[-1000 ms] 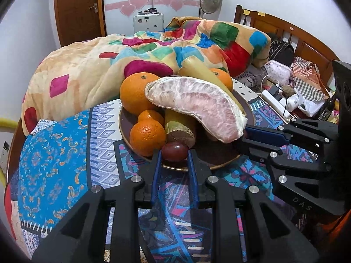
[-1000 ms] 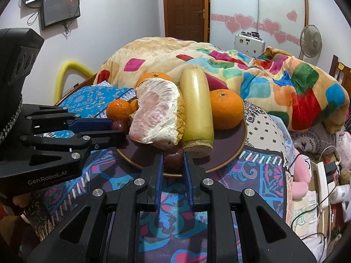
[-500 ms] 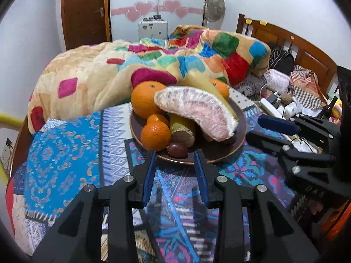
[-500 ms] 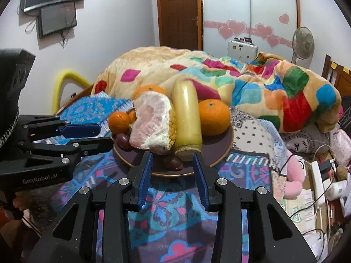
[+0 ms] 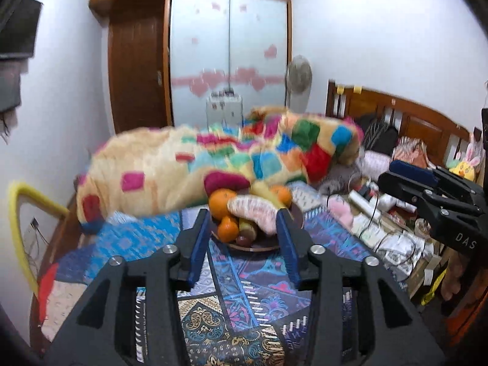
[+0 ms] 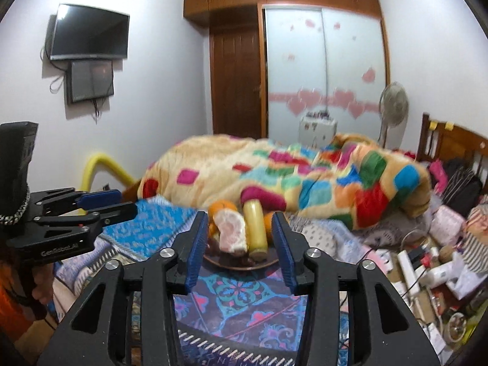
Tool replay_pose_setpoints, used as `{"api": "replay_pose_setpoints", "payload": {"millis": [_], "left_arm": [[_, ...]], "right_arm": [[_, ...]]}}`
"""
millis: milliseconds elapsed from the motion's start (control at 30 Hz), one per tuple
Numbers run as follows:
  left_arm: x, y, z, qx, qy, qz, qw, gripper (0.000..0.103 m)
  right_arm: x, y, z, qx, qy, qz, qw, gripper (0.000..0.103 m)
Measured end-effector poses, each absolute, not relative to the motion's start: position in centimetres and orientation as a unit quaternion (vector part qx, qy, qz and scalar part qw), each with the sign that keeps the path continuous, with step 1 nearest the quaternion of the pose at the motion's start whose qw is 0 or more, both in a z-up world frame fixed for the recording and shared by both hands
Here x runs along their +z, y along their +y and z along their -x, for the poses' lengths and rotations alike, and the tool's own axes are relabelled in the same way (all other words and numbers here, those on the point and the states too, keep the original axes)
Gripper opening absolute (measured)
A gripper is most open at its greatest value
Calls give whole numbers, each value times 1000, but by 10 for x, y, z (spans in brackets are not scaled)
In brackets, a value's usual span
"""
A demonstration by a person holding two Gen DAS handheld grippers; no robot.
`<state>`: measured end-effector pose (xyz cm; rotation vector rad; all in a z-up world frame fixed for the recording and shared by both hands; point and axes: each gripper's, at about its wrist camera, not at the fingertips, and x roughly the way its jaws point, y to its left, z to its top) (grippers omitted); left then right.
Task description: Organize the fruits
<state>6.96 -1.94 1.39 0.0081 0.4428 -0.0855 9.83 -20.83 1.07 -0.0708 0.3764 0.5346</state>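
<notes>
A brown plate (image 5: 259, 247) (image 6: 225, 263) lies on the patterned bedcover and holds the fruit. On it are a large orange (image 5: 221, 202), a peeled pomelo piece (image 5: 256, 213) (image 6: 233, 231), a long yellow fruit (image 6: 256, 225), a small orange (image 5: 228, 228) and a dark round fruit (image 5: 243, 239). My left gripper (image 5: 242, 212) hovers back from the plate and above it, its jaws opening with nothing between them. My right gripper (image 6: 239, 215) stands likewise, jaws opening and empty. Each gripper also shows at the side of the other's view, the right gripper (image 5: 411, 177) and the left gripper (image 6: 106, 201).
A bulky multicoloured quilt (image 6: 305, 180) lies right behind the plate. Cables, boxes and soft toys (image 5: 375, 213) clutter the bed's right side below the wooden headboard (image 5: 411, 119). A yellow padded rail (image 5: 18, 222) runs on the left. A standing fan (image 6: 393, 106) is by the wardrobe.
Both grippers were shut on small dark fruits at the plate's near rim. They let go, opened, and drew back and up, so the plate now looks small and farther off.
</notes>
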Motion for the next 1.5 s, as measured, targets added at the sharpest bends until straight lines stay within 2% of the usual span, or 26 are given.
{"api": "replay_pose_setpoints", "payload": {"millis": [133,200,267,400,467,567,633,733,933,1500], "left_arm": [[37,-21,-30,-31,167,-4,985,54],[43,-21,-16,-28,150,-3,988,58],[48,-22,0,-28,133,-1,991,64],[56,-22,22,-24,112,4,993,71],[59,-22,30,-23,104,4,994,78],[61,-24,39,-18,91,1,996,89],[62,-27,45,-16,84,-3,996,92],[62,-29,51,-18,78,-3,997,98],[62,-30,59,-12,70,-1,997,103],[59,-29,58,-13,74,2,997,103]], "right_arm": [[30,-214,-68,263,152,22,953,42],[38,-215,-53,262,134,18,955,48],[45,-215,-39,256,114,15,960,57],[53,-217,-17,249,83,4,965,69],[55,-219,-10,239,69,0,968,82],[55,-220,-4,231,57,-4,971,86],[55,-222,-1,233,56,-5,971,89],[53,-222,0,221,48,-5,974,102],[53,-224,13,216,41,-5,975,103],[52,-223,18,217,42,-3,975,103]]}}
